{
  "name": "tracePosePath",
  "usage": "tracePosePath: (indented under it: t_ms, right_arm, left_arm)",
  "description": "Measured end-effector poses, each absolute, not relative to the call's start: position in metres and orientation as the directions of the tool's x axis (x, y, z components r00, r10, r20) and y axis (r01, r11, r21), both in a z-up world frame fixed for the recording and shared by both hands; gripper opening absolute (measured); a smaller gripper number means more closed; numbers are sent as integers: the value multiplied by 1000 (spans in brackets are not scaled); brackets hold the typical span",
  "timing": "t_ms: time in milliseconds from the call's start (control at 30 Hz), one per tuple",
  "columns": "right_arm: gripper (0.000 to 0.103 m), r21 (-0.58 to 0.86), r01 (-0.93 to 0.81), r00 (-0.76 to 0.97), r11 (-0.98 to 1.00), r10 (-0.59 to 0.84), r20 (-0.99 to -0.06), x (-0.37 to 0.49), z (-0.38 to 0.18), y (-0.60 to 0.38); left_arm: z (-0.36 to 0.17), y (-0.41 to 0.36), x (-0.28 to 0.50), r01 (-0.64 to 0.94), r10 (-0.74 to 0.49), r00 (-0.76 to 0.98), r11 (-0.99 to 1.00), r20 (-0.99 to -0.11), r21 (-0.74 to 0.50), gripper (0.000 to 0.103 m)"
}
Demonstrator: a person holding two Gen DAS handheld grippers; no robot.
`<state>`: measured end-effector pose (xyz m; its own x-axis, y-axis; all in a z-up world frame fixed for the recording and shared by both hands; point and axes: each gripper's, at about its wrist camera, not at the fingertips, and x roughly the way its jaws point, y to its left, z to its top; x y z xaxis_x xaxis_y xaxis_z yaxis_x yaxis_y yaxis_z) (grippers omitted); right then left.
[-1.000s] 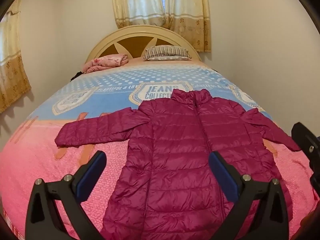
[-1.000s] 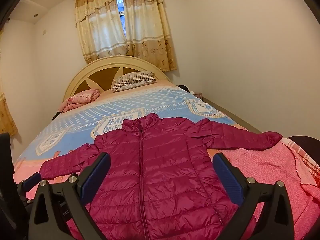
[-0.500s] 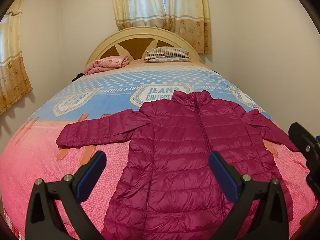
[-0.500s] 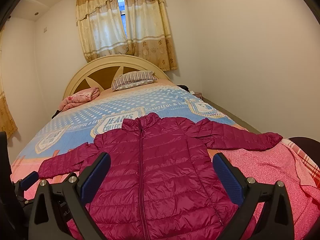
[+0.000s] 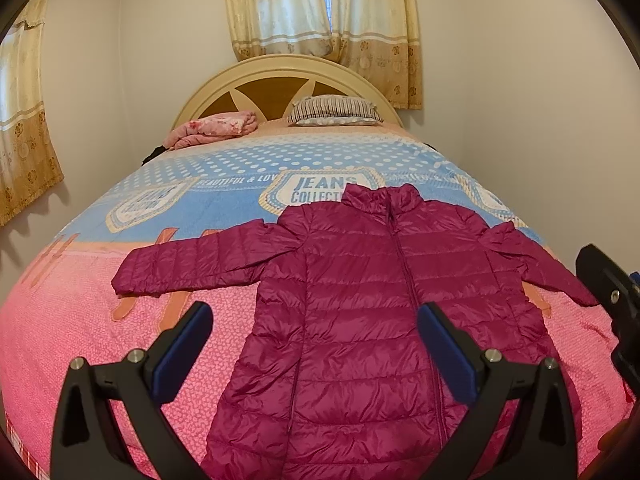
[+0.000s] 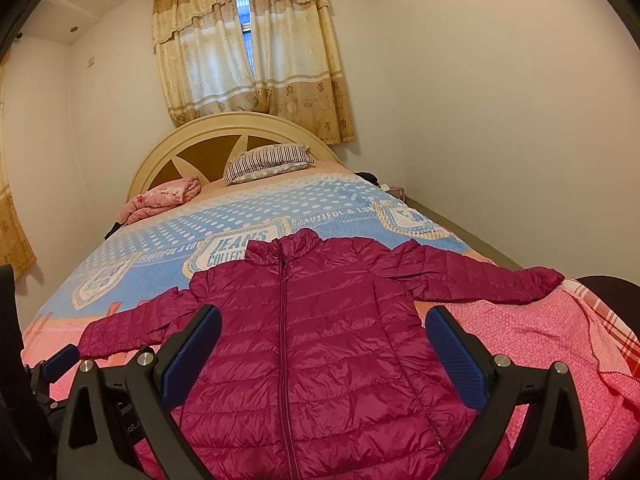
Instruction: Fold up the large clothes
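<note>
Jacket [image 5: 360, 320] hem cut off by bottom edge in both views; dark item [image 5: 154, 154] beside pink blanket [image 5: 212, 128] too small to identify.

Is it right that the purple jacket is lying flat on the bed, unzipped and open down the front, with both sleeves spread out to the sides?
Not quite. The jacket is zipped shut all the way up to the collar, not unzipped and open; the right wrist view shows the closed zip running straight down its middle. The rest holds: it lies flat on the bed with both sleeves spread out to the sides.
</note>
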<state>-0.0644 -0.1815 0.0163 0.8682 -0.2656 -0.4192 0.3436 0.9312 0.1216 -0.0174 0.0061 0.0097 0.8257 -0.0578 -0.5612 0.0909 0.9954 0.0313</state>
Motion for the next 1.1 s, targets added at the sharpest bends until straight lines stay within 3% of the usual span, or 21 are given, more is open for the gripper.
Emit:
tracePosePath:
  t_ms: [1100]
  right_arm:
    - [102,131,344,862,930,-257,-436,-62,15,-182]
  left_arm:
    - [6,9,-17,88,-63,817,996,-573,17,103]
